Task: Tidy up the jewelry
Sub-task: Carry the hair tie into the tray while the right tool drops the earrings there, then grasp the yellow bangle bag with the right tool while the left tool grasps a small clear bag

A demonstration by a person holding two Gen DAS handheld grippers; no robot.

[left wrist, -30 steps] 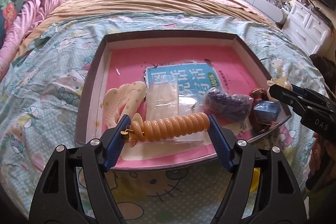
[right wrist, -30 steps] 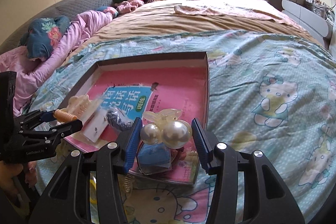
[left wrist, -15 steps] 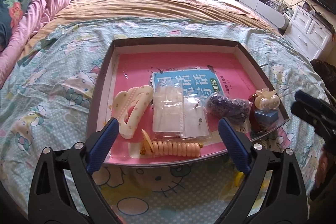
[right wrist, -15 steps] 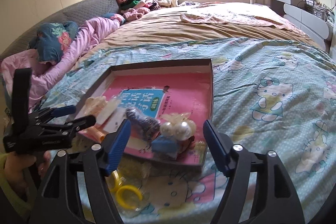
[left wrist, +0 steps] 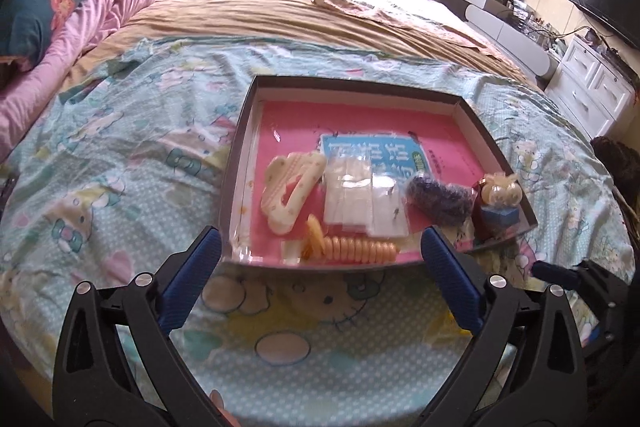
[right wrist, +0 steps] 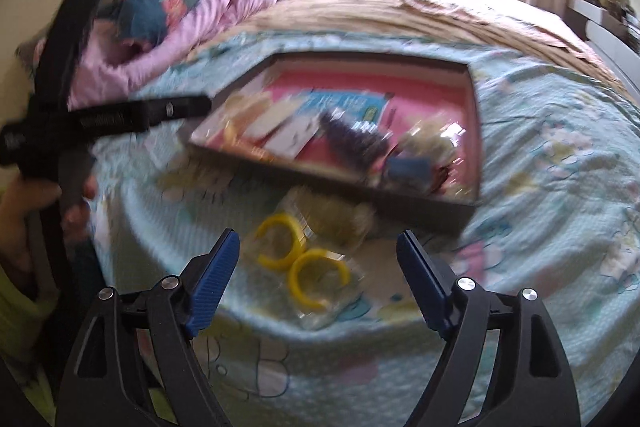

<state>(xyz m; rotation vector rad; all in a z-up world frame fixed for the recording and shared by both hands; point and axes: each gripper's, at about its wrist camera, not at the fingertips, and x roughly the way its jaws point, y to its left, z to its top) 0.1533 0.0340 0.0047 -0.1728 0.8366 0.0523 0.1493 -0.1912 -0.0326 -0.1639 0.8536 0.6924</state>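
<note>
A shallow dark-rimmed box with a pink floor lies on the bed. In it are an orange spiral hair tie, a cream hair claw, clear packets, a dark beaded bundle and a pearl clip on a blue cube. My left gripper is open and empty, just short of the box's near rim. My right gripper is open and empty above a clear bag with two yellow rings, outside the box. The right wrist view is blurred.
The box sits on a light blue cartoon-print sheet. A pink quilt and pillows lie at the far left. A white dresser and a wall TV stand at the right. The left gripper's handle shows in the right wrist view.
My left gripper let go of the orange spiral hair tie in the box, opened and drew back. My right gripper released the pearl clip, opened and pulled back over the yellow rings.
</note>
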